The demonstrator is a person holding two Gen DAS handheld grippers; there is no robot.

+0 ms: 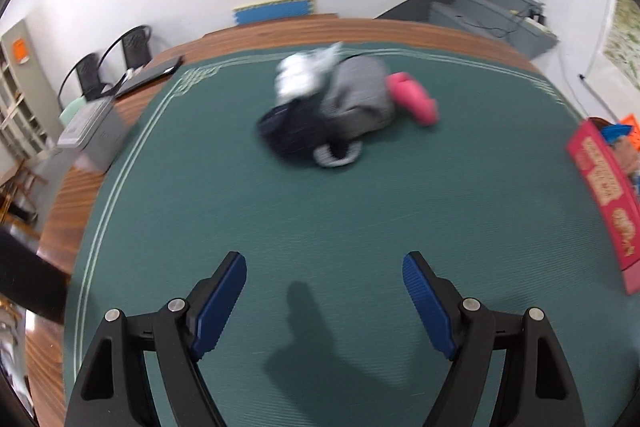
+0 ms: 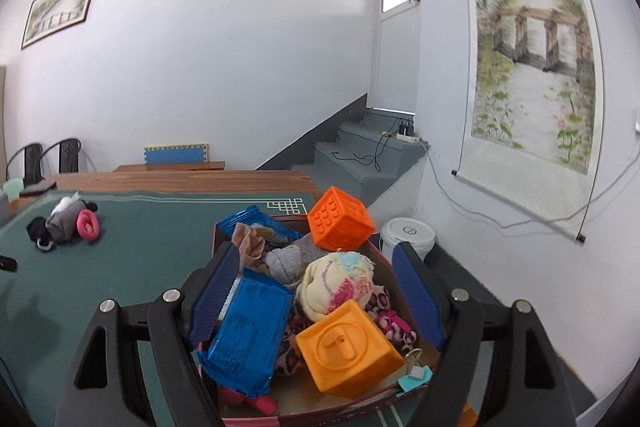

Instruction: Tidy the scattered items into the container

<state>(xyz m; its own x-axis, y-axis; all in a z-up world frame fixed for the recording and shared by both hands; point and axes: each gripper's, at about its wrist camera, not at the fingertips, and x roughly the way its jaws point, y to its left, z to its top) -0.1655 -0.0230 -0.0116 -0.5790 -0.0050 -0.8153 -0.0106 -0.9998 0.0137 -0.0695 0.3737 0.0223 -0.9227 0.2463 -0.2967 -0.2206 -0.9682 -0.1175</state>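
Observation:
A blurred heap lies at the far middle of the green mat (image 1: 320, 207): a white sock (image 1: 298, 77), a grey garment (image 1: 360, 91), a black garment (image 1: 292, 131) and a pink item (image 1: 412, 97). My left gripper (image 1: 324, 259) hovers over bare mat short of the heap, open and empty. The red box (image 1: 604, 195) stands at the mat's right edge. My right gripper (image 2: 316, 247) is open just above the box (image 2: 320, 417), gripping nothing. Inside are two orange cubes (image 2: 340, 225), blue packets (image 2: 248, 331) and socks (image 2: 336, 283). The heap (image 2: 64, 219) shows far left.
A grey box (image 1: 92, 135) and a flat dark device (image 1: 152, 75) sit on the wooden table's left side. Chairs (image 1: 132, 43) stand behind. Grey stairs (image 2: 360, 155), a white bucket (image 2: 408, 235) and a wall scroll (image 2: 532, 47) are to the right of the table.

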